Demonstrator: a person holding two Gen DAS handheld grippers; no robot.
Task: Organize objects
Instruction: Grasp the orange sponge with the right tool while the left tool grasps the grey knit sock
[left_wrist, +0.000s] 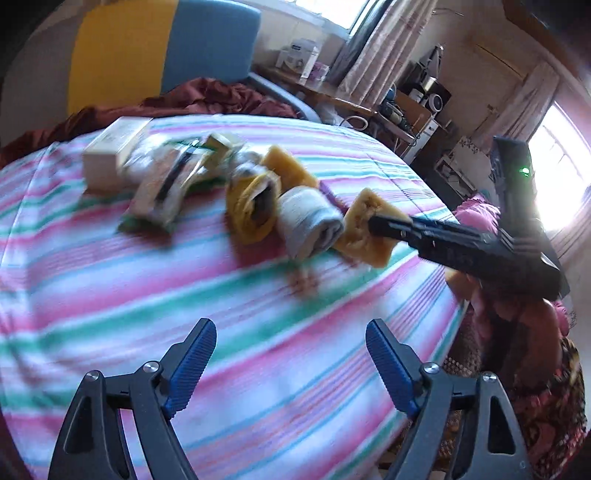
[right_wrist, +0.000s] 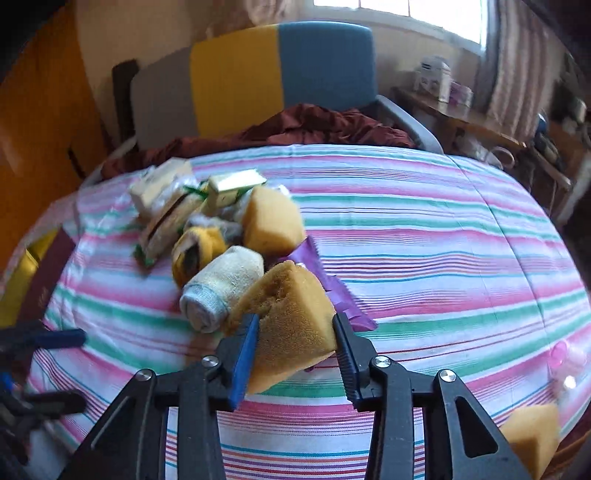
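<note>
A yellow sponge wedge (right_wrist: 291, 332) sits between the blue pads of my right gripper (right_wrist: 296, 319), which is shut on it just above the striped bed sheet (right_wrist: 424, 258). The left wrist view shows that same sponge (left_wrist: 360, 242) at the tip of the right gripper (left_wrist: 380, 226). Beside it lie a rolled white cloth (right_wrist: 221, 288), a rolled yellow cloth (right_wrist: 197, 253), a second sponge (right_wrist: 273, 221) and a purple wrapper (right_wrist: 334, 291). My left gripper (left_wrist: 291, 328) is open and holds nothing, low over bare sheet in front of the pile.
White boxes (left_wrist: 110, 155) and packets (left_wrist: 162, 192) are heaped behind the rolls. A third sponge (right_wrist: 532, 435) lies at the near right edge of the bed. A maroon book (right_wrist: 48, 280) rests at the left edge. Dark red bedding (right_wrist: 314, 125) and a chair (right_wrist: 280, 66) stand behind.
</note>
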